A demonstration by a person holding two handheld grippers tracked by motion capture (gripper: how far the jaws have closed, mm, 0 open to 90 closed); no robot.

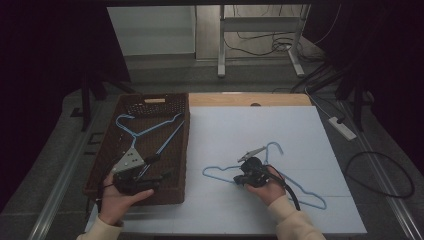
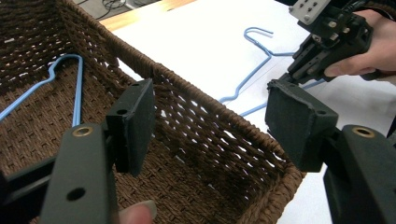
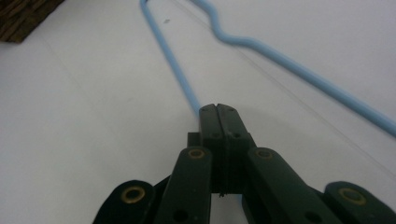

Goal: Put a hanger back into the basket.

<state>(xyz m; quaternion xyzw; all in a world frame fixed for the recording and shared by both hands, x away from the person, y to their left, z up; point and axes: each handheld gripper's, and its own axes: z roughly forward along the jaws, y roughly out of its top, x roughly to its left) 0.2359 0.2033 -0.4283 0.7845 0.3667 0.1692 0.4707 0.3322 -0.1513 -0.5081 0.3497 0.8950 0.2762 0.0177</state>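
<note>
Apparently right gripper [image 3: 218,108] pinches hanger [image 3: 168,56].

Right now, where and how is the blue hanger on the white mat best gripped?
By a straight run of wire, from above. The blue hanger lies flat on the white mat, so the tongs must straddle thin wire. The right tongs are already shut on its lower bar. The hook curves, likelier to slip.

A pale blue surface [image 1: 300,130] carries a brown woven basket [image 1: 177,150]; right of the basket, a light blue hanger [image 1: 220,170] lies flat.
</note>
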